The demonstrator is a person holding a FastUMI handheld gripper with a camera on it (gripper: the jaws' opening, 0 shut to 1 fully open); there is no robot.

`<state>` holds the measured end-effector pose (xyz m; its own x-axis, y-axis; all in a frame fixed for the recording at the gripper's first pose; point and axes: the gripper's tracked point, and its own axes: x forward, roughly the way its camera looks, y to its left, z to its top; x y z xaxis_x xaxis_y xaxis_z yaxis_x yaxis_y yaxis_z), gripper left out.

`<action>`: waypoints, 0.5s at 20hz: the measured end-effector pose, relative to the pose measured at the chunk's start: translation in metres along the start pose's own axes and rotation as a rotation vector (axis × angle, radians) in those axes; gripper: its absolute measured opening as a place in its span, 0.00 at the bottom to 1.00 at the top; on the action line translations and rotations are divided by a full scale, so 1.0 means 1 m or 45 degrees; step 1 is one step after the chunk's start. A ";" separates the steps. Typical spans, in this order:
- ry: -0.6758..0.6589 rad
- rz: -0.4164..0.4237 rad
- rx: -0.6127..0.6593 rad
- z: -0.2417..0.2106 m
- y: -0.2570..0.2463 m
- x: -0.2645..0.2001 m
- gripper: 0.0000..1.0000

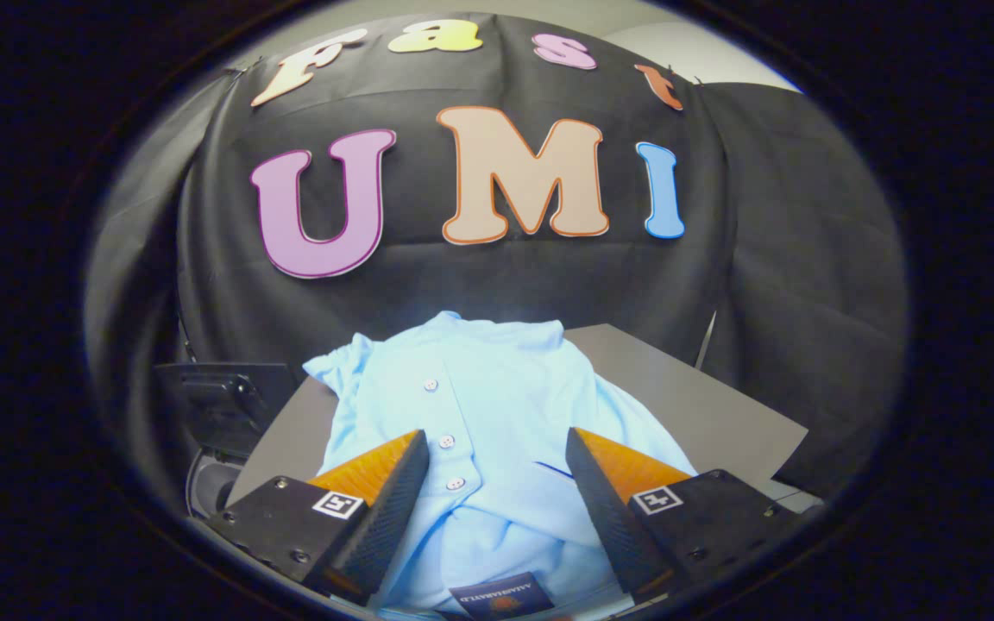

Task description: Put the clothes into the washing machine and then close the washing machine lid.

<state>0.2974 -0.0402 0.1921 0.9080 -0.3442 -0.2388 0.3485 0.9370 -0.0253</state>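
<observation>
Grey counter (704, 405) carries the light-blue buttoned polo shirt (480, 405); our hand-held gripper (497, 448) hangs wide open above it, bare counter rightward.

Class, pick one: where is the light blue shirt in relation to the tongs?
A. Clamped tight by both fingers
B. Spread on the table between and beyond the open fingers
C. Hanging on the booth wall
B: the light blue shirt lies spread on the grey table, its button placket running between the fingers of the open tongs, neither finger pressing it.

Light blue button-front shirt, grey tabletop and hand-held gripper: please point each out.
Light blue button-front shirt (497, 388): gripper view, on the chest fabric beside the buttons.
Grey tabletop (704, 405): gripper view, on the bare surface beyond the shirt.
Hand-held gripper (497, 461): gripper view, midway between its open fingertips, over the shirt.
</observation>
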 end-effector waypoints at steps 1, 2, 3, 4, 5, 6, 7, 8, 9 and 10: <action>0.003 0.000 0.002 -0.001 0.003 -0.001 0.97; -0.009 -0.006 -0.005 0.001 0.003 -0.002 0.97; -0.002 0.010 0.006 -0.003 0.006 -0.001 0.96; -0.005 0.024 0.022 -0.002 0.011 -0.001 0.85; -0.016 0.039 0.031 -0.001 0.016 -0.001 0.75; -0.023 0.047 0.027 -0.002 0.022 0.001 0.64; -0.038 0.031 0.023 0.001 0.024 0.001 0.54; -0.041 0.017 0.015 0.000 0.024 0.001 0.44; -0.024 0.011 0.014 -0.002 0.024 0.000 0.33; -0.013 0.003 0.046 -0.001 0.025 0.000 0.30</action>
<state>0.3054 -0.0169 0.1906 0.9112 -0.3426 -0.2287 0.3543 0.9351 0.0107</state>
